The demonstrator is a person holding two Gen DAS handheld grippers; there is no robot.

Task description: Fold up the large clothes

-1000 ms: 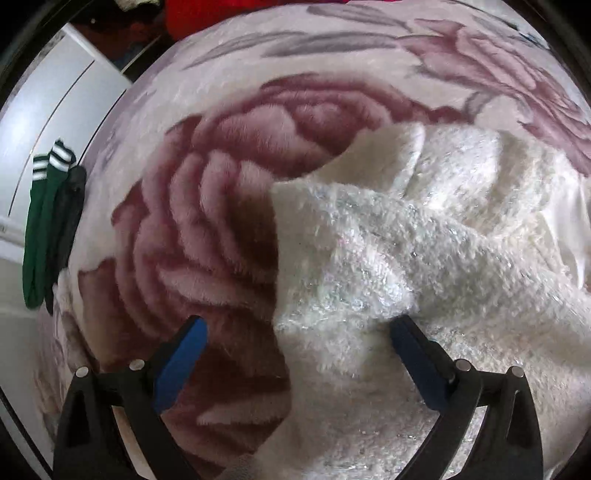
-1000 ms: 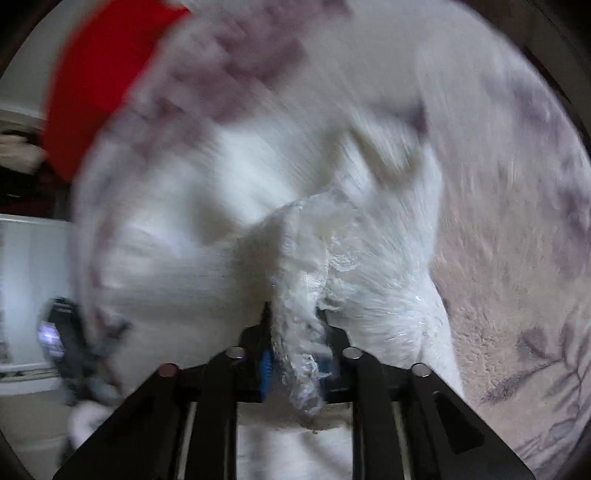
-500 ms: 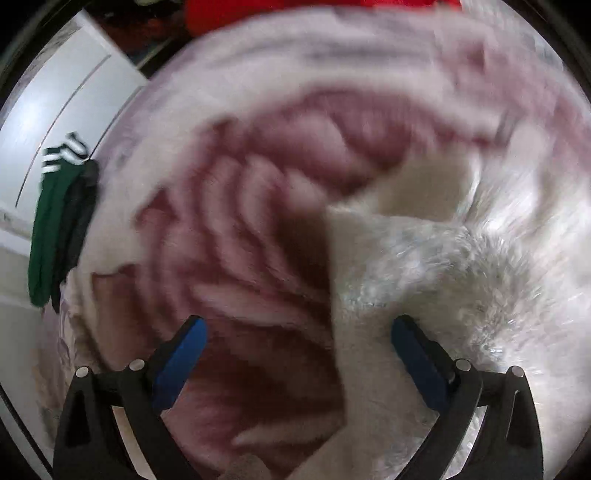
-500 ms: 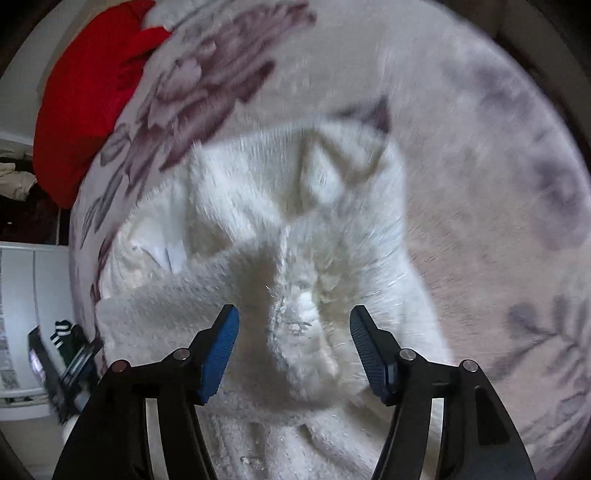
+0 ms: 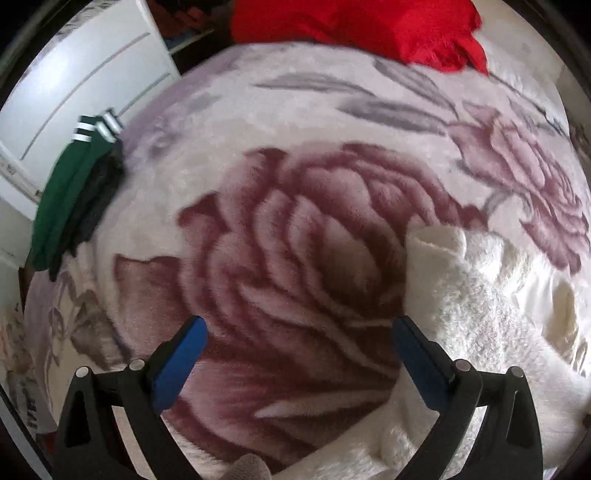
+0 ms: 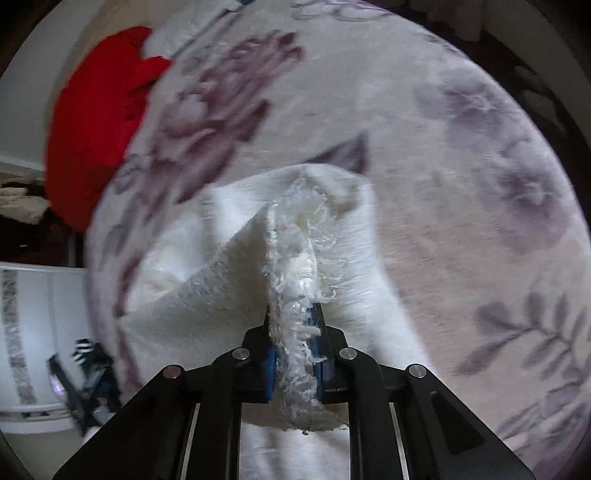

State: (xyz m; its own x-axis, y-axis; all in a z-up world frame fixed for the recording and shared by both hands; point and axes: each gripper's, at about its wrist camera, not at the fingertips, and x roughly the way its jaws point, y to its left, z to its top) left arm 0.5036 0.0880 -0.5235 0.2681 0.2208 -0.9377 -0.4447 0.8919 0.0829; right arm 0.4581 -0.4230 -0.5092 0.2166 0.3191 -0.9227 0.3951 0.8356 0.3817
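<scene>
A fluffy white garment (image 5: 480, 302) lies on a bed blanket printed with large pink roses (image 5: 295, 236). In the left wrist view it fills the lower right. My left gripper (image 5: 297, 339) is open and empty above the blanket; its right finger is at the garment's left edge. In the right wrist view my right gripper (image 6: 295, 343) is shut on a fringed edge of the white garment (image 6: 291, 258) and lifts it into a ridge above the rest of the cloth.
A red garment (image 5: 354, 26) lies at the far end of the bed, also in the right wrist view (image 6: 96, 122). A green garment with white stripes (image 5: 70, 192) hangs at the bed's left edge beside a white cabinet (image 5: 74, 85).
My right gripper opened half a second ago and has shut again on the garment's fringed edge, lifting it. My left gripper has moved left off the garment, staying open.
</scene>
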